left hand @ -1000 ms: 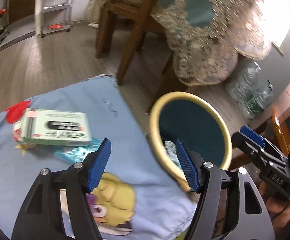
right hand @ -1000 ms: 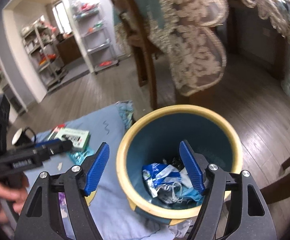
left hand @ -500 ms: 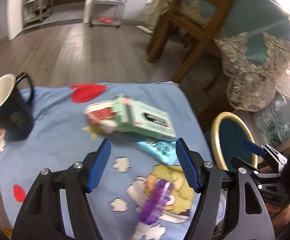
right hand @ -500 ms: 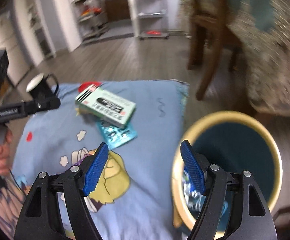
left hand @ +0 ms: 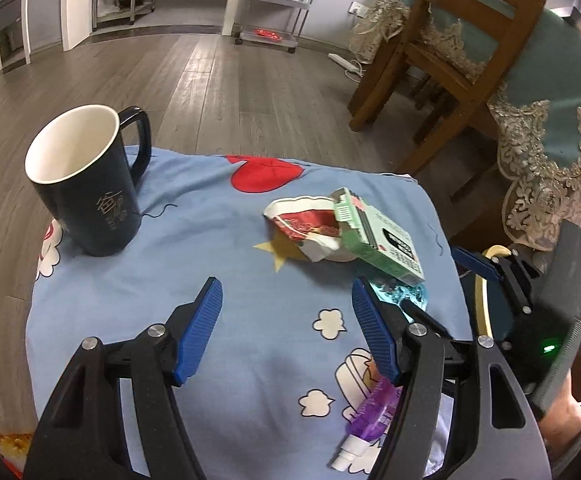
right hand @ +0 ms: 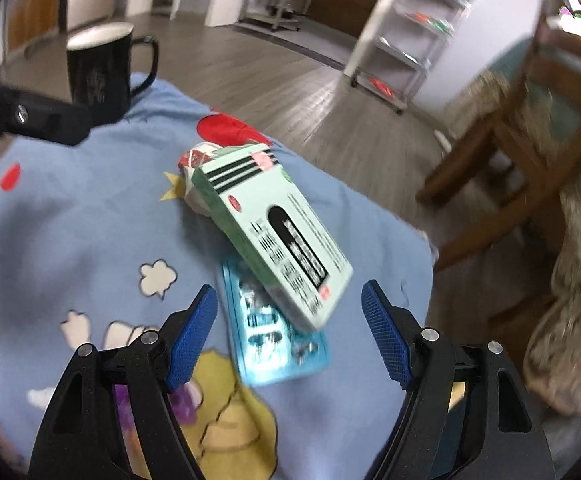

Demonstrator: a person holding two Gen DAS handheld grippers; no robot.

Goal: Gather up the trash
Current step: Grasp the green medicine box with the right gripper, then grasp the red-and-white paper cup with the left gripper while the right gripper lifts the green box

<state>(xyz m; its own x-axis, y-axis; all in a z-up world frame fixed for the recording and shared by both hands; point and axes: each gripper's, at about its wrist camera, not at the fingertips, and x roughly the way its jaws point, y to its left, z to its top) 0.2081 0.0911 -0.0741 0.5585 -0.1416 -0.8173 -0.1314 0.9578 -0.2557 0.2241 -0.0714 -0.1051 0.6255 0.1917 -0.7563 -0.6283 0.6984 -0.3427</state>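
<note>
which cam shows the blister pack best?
Right wrist: the teal blister pack lies mostly exposed just ahead of the open right gripper, one end under the green box. Left wrist shows only a sliver beneath that box.

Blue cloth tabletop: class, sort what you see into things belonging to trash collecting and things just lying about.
Trash job: green carton, crumpled red-and-white wrapper, teal blister pack, yellow-rimmed bin.

Lying about: black mug, purple bottle, wooden chair.

Home dining area: wooden chair [left hand: 442, 52], lace-edged tablecloth [left hand: 546, 152], wood floor [left hand: 218, 80], storage shelves [left hand: 278, 0].
</note>
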